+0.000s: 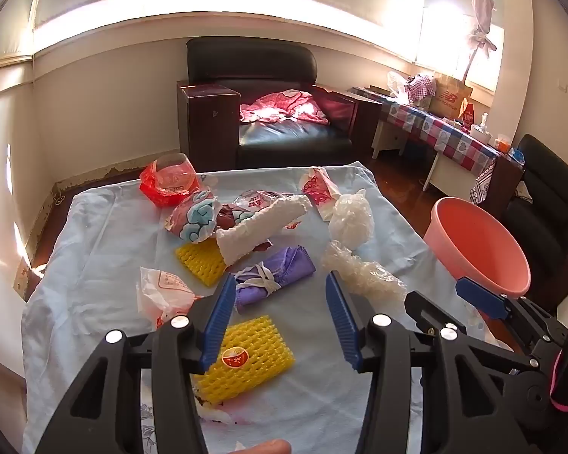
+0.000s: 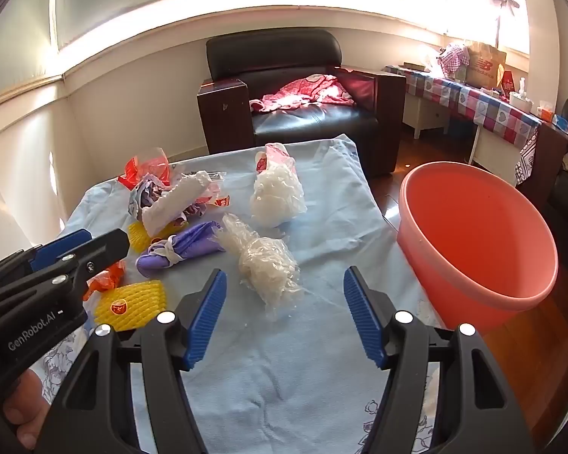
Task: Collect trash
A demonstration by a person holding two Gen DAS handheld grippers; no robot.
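- While both of your grippers hang over the blue cloth (image 2: 284, 378), nothing is picked up yet, and the pink basin (image 2: 473, 227) looks empty.
- Your right gripper (image 2: 284, 314) has its fingers spread wide, with only cloth between them.
- Crumpled clear plastic wrap (image 2: 265, 261) lies just ahead of these fingers, a little toward the left one. Its long axis runs away from you and leans left.
- Your left gripper (image 1: 278, 317) is also spread, holding nothing. A yellow foam net (image 1: 246, 355) lies under its left finger, and a purple bundle (image 1: 274, 280) just ahead.
- I judge the right hand is nearer to the wrap, and the basin stands to the right of its fingers.
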